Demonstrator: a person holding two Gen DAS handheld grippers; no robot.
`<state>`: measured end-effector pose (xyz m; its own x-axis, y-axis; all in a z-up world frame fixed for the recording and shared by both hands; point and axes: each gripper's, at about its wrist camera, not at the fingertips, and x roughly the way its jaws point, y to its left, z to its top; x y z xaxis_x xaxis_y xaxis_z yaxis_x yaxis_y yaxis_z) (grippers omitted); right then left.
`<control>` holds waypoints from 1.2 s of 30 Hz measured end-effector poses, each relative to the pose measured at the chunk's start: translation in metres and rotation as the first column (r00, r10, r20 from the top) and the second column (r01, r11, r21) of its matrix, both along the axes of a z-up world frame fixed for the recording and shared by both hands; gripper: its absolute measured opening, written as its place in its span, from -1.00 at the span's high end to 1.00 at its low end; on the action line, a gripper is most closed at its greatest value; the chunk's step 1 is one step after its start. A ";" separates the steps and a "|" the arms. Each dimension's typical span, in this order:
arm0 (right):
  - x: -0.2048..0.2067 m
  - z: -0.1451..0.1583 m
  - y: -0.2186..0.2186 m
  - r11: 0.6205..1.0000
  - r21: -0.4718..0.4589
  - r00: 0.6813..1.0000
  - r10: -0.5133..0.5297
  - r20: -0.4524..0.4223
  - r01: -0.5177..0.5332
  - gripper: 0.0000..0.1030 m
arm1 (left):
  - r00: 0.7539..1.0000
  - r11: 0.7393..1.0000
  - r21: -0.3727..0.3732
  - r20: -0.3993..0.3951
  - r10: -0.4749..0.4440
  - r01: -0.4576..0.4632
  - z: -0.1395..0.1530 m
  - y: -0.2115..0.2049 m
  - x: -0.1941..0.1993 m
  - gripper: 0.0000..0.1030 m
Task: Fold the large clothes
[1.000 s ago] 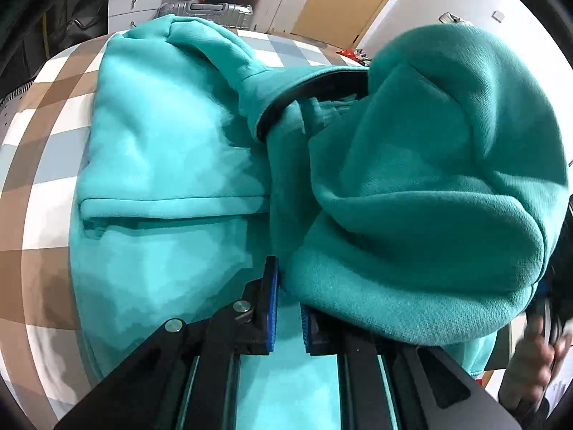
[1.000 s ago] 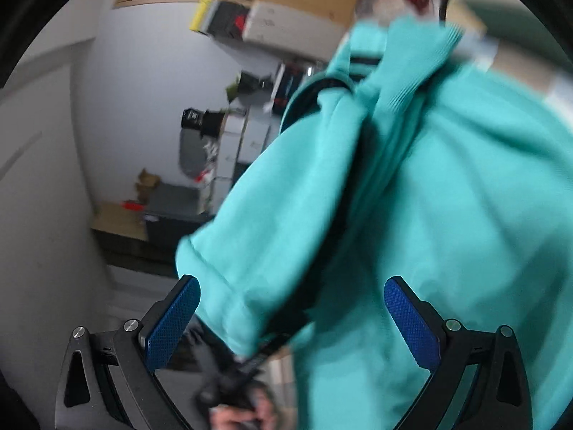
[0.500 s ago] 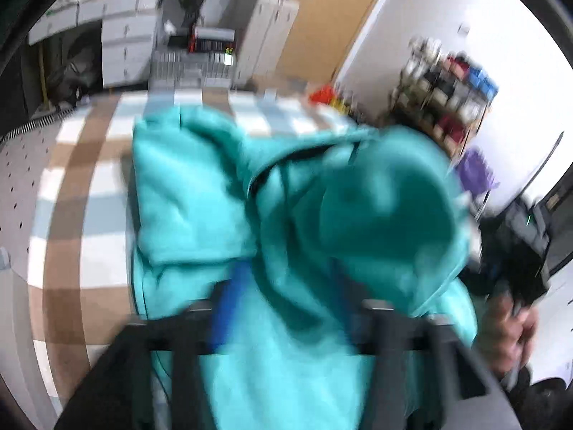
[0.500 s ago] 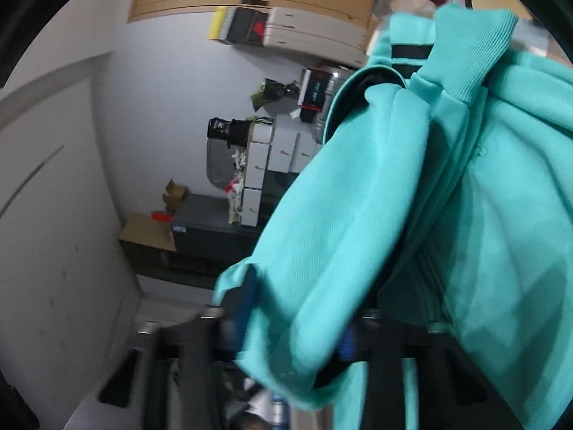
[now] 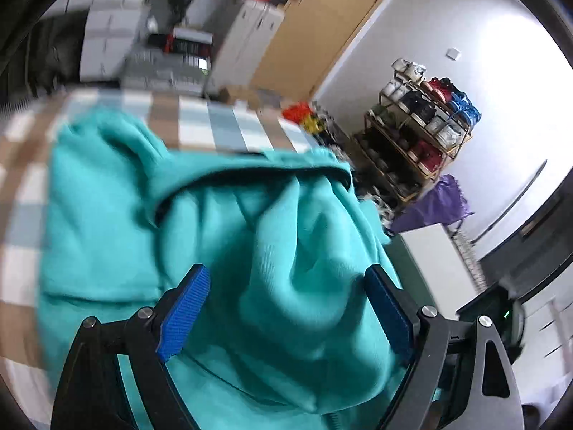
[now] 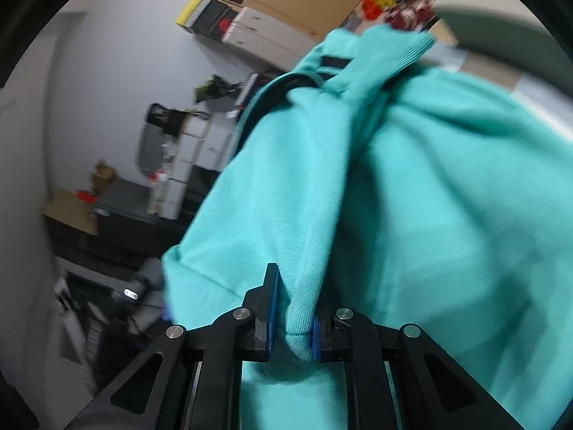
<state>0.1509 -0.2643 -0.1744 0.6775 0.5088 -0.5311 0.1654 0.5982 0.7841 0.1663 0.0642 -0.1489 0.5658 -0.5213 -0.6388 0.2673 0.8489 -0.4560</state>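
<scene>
The hoodie [image 5: 118,215] lay ahead of my left gripper [image 5: 286,308] on the checked table [image 5: 200,122], its far part spread fairly flat, its near part bunched into a loose mound right between my left fingers. Over on the other side, a fold of the same hoodie [image 6: 412,197] rose from my right gripper [image 6: 292,317] and filled most of the view beyond it.

My left jaws had just been opening and stood wide — cloth sat between the blue pads [image 5: 184,313], but they did not press on it. My right jaws had just been closing and pinched a thick edge of fabric tight.

I judged the fold only partly done: one section looked doubled over the body, yet the pile was lumpy, a ribbed cuff [image 6: 401,50] stuck up at the far end, and nothing lay square. Left to do, as I saw it — carry the pinched edge across, lay it down, tuck the sleeve and smooth the whole.

Past the table stood a shelf rack [image 5: 422,125], to my left gripper's right.
</scene>
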 end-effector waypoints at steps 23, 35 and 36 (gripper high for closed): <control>0.011 -0.018 -0.002 0.996 -0.040 0.990 0.077 -0.116 -0.082 0.44 | 0.999 0.953 0.302 -0.008 0.044 -0.040 0.129 -0.017 0.039 0.84; 0.019 0.029 0.006 0.964 0.137 0.949 0.189 0.254 -0.229 0.07 | 0.996 0.961 0.263 -0.048 -0.071 0.081 0.090 -0.036 0.015 0.84; 0.029 0.019 0.014 0.958 0.148 0.955 0.214 0.206 -0.246 0.07 | 0.996 0.963 0.256 -0.042 -0.078 0.087 0.088 -0.037 0.012 0.84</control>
